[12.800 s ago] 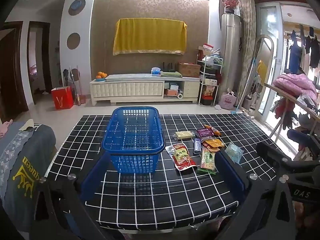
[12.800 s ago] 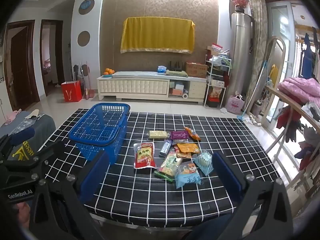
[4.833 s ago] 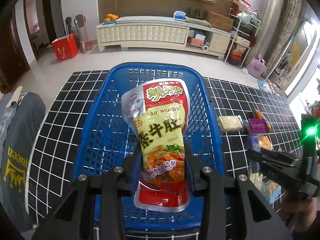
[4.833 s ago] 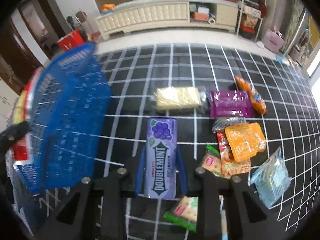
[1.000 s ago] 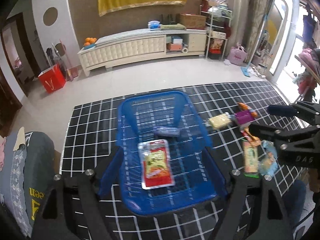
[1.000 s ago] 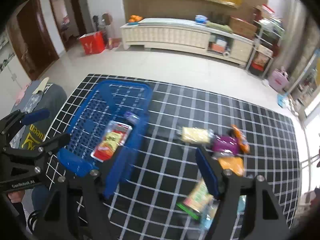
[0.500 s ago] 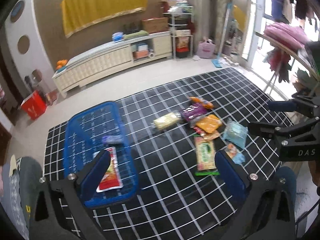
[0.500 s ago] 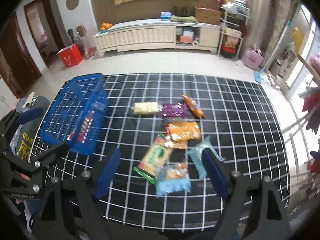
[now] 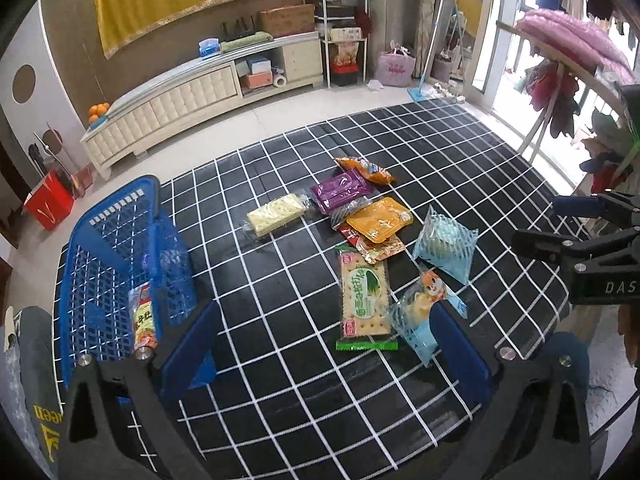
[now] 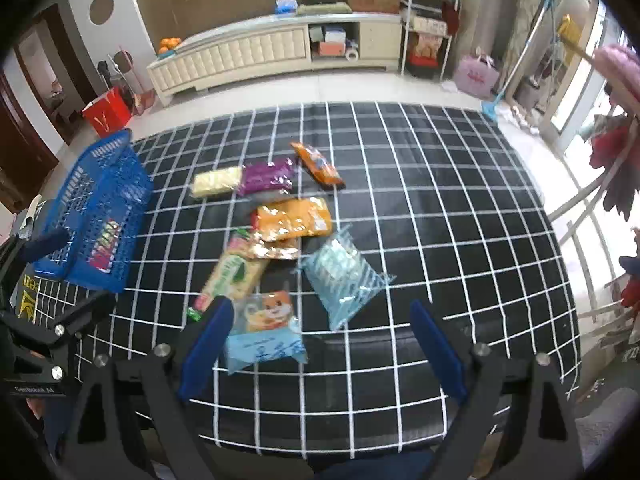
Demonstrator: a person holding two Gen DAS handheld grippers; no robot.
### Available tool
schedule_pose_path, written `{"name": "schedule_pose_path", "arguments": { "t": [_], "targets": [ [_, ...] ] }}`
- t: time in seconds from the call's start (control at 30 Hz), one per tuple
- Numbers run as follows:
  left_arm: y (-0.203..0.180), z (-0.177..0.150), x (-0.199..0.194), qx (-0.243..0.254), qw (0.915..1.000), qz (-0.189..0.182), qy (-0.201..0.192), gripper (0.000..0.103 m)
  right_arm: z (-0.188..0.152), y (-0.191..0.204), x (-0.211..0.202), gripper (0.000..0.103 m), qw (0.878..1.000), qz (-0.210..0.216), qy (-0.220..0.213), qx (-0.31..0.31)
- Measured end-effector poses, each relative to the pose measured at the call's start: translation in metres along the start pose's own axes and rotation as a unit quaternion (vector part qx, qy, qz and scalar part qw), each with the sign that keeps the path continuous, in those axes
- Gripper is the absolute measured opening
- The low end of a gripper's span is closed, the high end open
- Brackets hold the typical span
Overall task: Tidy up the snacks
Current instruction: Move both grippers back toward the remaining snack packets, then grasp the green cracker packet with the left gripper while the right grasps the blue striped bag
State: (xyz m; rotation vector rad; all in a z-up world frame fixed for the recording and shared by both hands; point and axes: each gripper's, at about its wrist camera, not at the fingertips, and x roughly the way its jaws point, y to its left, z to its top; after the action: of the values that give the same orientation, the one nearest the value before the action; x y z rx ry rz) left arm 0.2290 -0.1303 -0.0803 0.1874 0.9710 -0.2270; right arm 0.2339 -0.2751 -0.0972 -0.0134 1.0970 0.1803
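Left wrist view: left gripper [image 9: 326, 344] spread wide, nothing between its fingers, hanging over the near edge of the checked table [image 9: 440, 152]. Landmark is the blue basket [image 9: 108, 240] at the table's left end. A red-and-yellow snack pouch [image 9: 142, 320] already lies inside it, so sorting looks partly done. The remaining snacks sit in a loose cluster right of the basket, well apart from it: pale cracker pack [image 9: 276, 216] closest to the basket, purple packet [image 9: 340, 190] and orange packet [image 9: 364, 168] further right and back, flat orange pouch [image 9: 380, 220] overlapping a red-foil packet beneath. Green cracker pack [image 9: 364, 300] and cartoon-cat bag [image 9: 420, 312] are nearest the gripper, the bag just touching its right finger. Striped light-blue bag [image 9: 446, 244] is farthest right. The right gripper [image 9: 576, 236] shows at the frame's right edge.

Right wrist view: right gripper [image 10: 320, 344] also wide with nothing held, pointed down over the cluster. Cartoon-cat bag [image 10: 266, 328] lies against its left finger, striped light-blue bag [image 10: 344, 272] just ahead between the fingers. Blue basket [image 10: 96, 208] is far left, wall facing the pile. My read: both grippers are spread for the next pick, likely the near bags, since those are the shortest reach.
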Motion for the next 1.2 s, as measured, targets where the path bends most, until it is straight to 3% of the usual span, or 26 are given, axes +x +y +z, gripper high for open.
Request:
{"name": "schedule_pose_path", "arguments": {
  "t": [0.27, 0.6, 0.73, 0.83, 0.93, 1.2],
  "targets": [
    [-0.004, 0.007, 0.058, -0.021, 0.9992, -0.012, 0.033, 0.103, 0.006, -0.015, 0.058, 0.092, 0.999, -0.025, 0.035, -0.031],
    [0.013, 0.006, 0.123, -0.041, 0.9962, -0.019, 0.075, 0.103, 0.016, -0.008, 0.128, 0.092, 0.992, -0.017, 0.090, -0.083],
    [0.019, 0.006, 0.139, -0.049, 0.9948, -0.026, 0.086, 0.103, 0.015, -0.006, 0.145, 0.092, 0.989, -0.019, 0.112, -0.094],
    [0.021, 0.005, 0.147, -0.048, 0.9944, -0.025, 0.091, 0.103, 0.012, -0.006, 0.147, 0.092, 0.990, -0.017, 0.105, -0.092],
    [0.022, 0.002, 0.153, -0.039, 0.9945, -0.014, 0.096, 0.103, 0.009, -0.004, 0.142, 0.073, 0.992, -0.004, 0.088, -0.091],
    [0.022, -0.011, 0.158, -0.037, 0.9931, -0.024, 0.109, 0.103, -0.020, 0.005, 0.117, 0.065, 0.992, -0.003, 0.084, -0.097]
  ]
}}
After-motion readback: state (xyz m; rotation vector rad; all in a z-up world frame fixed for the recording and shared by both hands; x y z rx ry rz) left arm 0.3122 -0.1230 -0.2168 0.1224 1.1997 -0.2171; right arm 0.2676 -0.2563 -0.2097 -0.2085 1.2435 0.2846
